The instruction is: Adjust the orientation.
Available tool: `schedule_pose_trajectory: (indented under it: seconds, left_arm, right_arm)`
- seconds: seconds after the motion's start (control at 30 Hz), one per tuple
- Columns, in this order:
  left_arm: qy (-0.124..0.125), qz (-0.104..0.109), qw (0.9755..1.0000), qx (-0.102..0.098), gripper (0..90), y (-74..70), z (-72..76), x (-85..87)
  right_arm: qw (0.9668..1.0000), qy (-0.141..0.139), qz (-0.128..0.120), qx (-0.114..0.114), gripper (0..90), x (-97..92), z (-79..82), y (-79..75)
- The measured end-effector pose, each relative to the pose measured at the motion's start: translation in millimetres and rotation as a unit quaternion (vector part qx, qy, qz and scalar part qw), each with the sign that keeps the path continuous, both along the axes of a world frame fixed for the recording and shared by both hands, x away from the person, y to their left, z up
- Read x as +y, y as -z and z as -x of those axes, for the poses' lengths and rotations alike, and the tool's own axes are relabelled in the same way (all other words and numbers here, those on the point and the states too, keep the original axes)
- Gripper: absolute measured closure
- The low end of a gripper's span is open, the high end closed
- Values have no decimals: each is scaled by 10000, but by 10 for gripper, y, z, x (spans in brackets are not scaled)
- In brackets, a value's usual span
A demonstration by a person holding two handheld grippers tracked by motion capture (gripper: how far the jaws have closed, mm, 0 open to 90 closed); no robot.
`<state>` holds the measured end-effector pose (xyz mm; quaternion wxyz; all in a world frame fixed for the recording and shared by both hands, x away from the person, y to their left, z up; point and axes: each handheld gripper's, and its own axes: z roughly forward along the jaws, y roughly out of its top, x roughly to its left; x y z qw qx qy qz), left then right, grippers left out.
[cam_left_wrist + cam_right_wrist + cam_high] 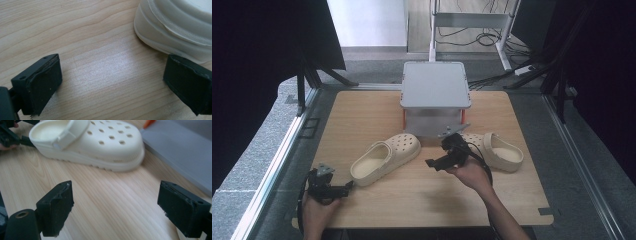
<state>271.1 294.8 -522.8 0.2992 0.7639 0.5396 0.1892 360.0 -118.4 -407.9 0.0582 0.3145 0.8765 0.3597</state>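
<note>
While the left gripper (111, 82) is held low at the near left corner of the wooden table (377, 107), its jaws are spread wide with nothing between them, just short of the heel of the left clog (384, 157). The right gripper (116, 208) is seen mid-table with jaws wide and empty, beside the right clog (498, 150), before the grey stand (435, 85).
</note>
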Motion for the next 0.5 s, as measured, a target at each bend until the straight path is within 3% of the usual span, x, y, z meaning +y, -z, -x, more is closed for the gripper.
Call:
schedule_pose_trajectory:
  seconds: [0.3,0.4,0.5]
  left_arm:
    - [3,-3,10000,-6,23,-1,2,0]
    - [4,-3,10000,-7,23,-1,2,0]
    - [5,-2,10000,-8,23,-1,3,0]
  right_arm:
    - [9994,-42,174,292,129,581,-282,-21]
    - [9993,8,132,361,127,688,-322,-20]
    - [9988,-51,194,449,127,913,-357,-14]
